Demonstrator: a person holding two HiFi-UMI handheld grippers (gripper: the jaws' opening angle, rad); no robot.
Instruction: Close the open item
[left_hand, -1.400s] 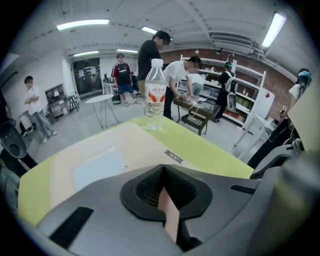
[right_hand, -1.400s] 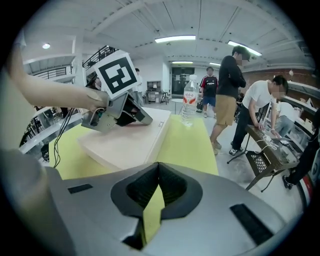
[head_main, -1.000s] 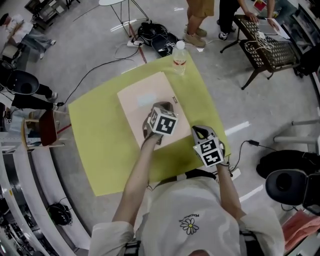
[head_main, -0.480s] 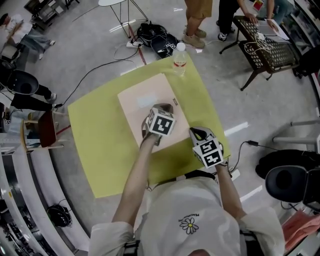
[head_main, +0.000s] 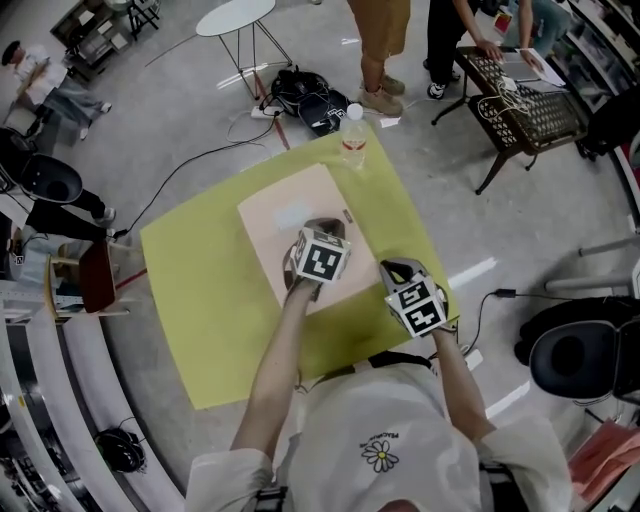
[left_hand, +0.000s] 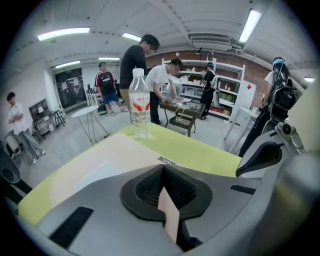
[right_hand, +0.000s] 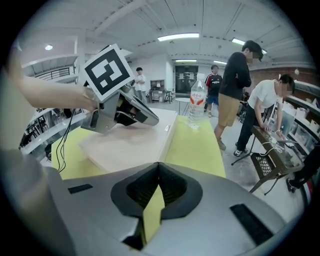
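I look down on a yellow-green table (head_main: 200, 290). A pale flat box (head_main: 285, 215) lies at its middle, at my 12 o'clock; I cannot tell whether it is open or closed. My left gripper (head_main: 323, 225) is over the box's near right part, fingers pressed together with nothing between them, tips down at the box top. A bottle (head_main: 352, 135) stands at the table's far edge, at the box's 1 o'clock. My right gripper (head_main: 400, 267) hangs at the box's 4 o'clock above bare table, fingers together and empty.
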